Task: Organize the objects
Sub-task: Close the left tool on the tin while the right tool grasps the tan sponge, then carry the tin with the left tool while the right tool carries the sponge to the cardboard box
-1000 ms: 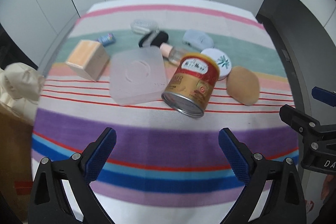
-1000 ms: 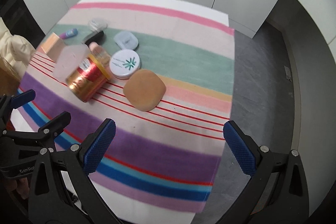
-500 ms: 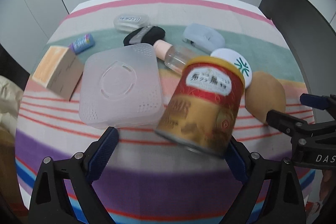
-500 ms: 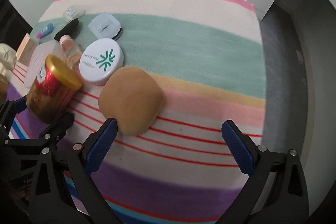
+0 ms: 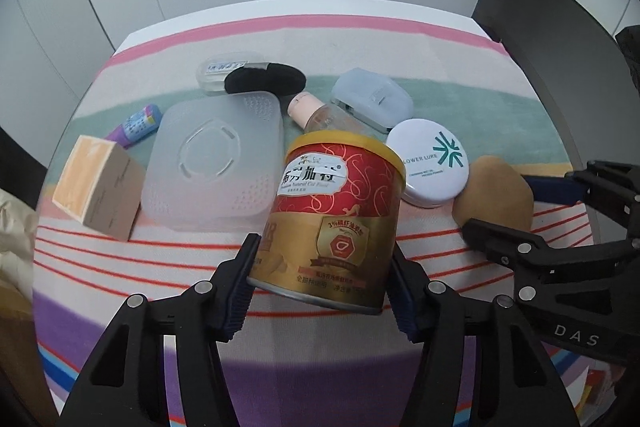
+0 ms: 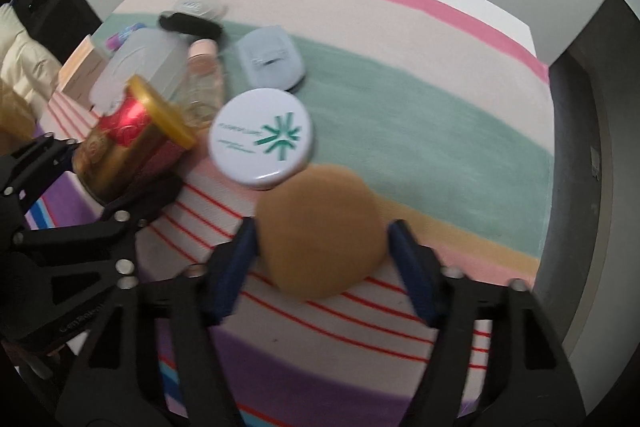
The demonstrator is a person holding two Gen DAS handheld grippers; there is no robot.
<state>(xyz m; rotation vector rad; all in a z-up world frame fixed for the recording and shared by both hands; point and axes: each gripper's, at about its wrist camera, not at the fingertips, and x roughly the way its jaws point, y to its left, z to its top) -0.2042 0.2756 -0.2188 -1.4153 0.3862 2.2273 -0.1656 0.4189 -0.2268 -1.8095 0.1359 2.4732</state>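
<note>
A red and gold can (image 5: 334, 219) with a yellow lid leans tilted on the striped cloth. My left gripper (image 5: 320, 279) is shut on the can, its blue pads against both sides. A tan sponge (image 6: 320, 231) lies to the right of the can. My right gripper (image 6: 320, 259) is shut on the sponge, pads touching its two sides. The can also shows in the right wrist view (image 6: 128, 143), and the sponge in the left wrist view (image 5: 496, 193).
A white compact (image 5: 434, 161), a pale blue case (image 5: 372, 99), a small bottle (image 5: 320, 113), a translucent square lid (image 5: 212, 163), a beige box (image 5: 98, 187), a black puff (image 5: 264, 81) and a purple tube (image 5: 134, 125) crowd behind. The table's right edge (image 6: 548, 163) drops to dark floor.
Both grippers moved forward and closed. The left one now clamps the can, the right one clamps the sponge. Both were open and further back before.
</note>
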